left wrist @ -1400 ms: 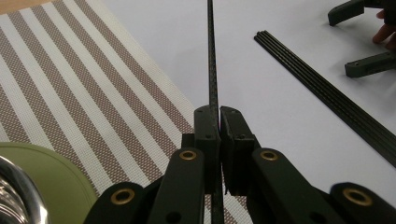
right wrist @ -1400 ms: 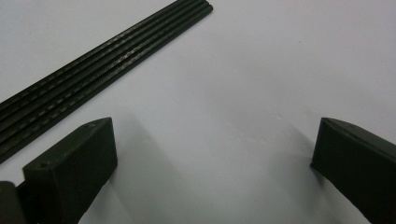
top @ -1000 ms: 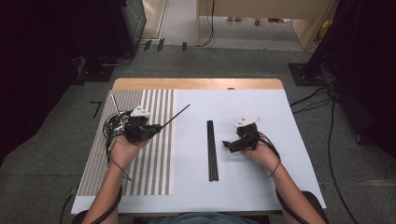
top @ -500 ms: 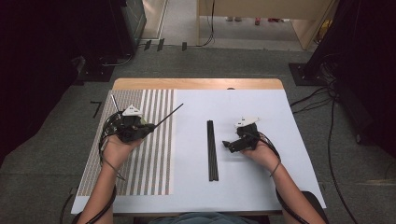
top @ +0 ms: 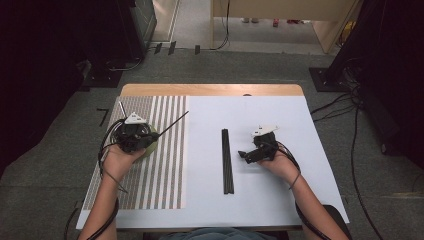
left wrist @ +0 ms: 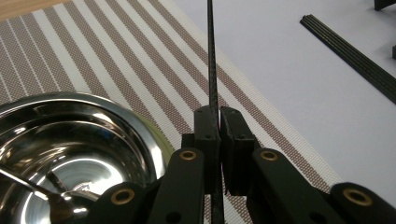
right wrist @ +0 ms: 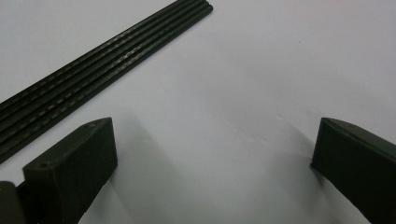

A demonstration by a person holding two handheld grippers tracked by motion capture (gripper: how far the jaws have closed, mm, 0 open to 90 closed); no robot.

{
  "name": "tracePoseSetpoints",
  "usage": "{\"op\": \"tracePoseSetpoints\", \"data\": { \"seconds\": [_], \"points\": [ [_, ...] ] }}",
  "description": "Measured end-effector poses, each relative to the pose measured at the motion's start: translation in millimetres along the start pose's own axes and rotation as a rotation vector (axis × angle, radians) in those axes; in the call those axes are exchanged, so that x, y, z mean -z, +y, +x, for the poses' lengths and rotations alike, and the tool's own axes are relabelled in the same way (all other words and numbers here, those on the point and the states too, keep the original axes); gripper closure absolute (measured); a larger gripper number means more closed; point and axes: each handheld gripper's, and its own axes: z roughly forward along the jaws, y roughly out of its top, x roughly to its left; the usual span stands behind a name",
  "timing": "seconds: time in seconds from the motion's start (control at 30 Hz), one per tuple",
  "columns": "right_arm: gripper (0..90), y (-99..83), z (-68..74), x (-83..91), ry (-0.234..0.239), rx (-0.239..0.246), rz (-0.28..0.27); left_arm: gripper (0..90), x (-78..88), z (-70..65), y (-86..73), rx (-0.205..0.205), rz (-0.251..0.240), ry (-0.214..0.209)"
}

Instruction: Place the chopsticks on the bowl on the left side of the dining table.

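Chopstick [left wrist: 212, 70] between left gripper [left wrist: 218, 122] fingers, over placemat [left wrist: 116, 60]

no readable text, labels, brands, numbers or signs

The steel bowl [top: 145, 142] sits mostly hidden under the left gripper [top: 150, 136], perhaps holding a spoon.
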Motion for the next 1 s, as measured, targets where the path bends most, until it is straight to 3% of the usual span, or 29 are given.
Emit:
{"op": "tracePoseSetpoints", "data": {
  "seconds": [0.67,1.0],
  "points": [
    [0.0,0.0,0.0,0.0,0.000,0.000,0.000,87.6,19.4,31.0,-16.2,0.035,-0.020,0.036],
    [0.0,0.0,0.0,0.0,0.000,0.000,0.000,87.5,27.7,45.9,-25.7,0.078,-0.022,0.036]
  ]
}}
